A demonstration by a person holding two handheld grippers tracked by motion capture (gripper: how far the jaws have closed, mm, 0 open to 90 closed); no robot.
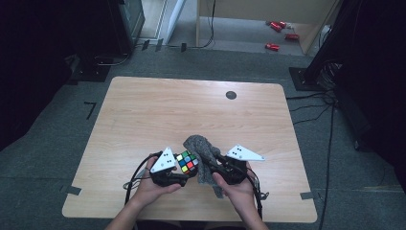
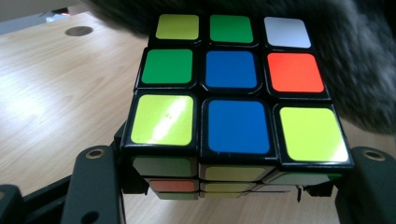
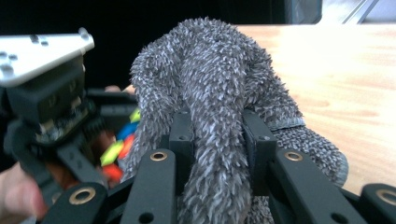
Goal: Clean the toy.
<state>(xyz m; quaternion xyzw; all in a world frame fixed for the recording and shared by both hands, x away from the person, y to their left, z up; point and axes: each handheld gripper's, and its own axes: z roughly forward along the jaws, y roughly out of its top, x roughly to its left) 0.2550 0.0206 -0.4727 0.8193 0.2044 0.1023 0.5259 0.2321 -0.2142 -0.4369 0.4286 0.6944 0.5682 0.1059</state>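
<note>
Over wooden table (image 1: 143, 110), left tongs (image 1: 184, 175) clamping cube (image 1: 187, 162), right tongs (image 1: 218, 165) pinching cloth (image 1: 201, 148).

Both grippers — left (image 1: 184, 168), right (image 1: 215, 165) — have jaws clamped, nearly touching.

From above the near edge we look forward and down on the whole bench (image 1: 143, 110), the floor beyond at twelve o'clock. Our left gripper view sits very close behind the cube (image 2: 233, 88), looking across the bench. Our right gripper view looks along its fingers (image 3: 180, 135) into the grey cloth (image 3: 210, 79), very near. All three share cube and cloth.
</note>
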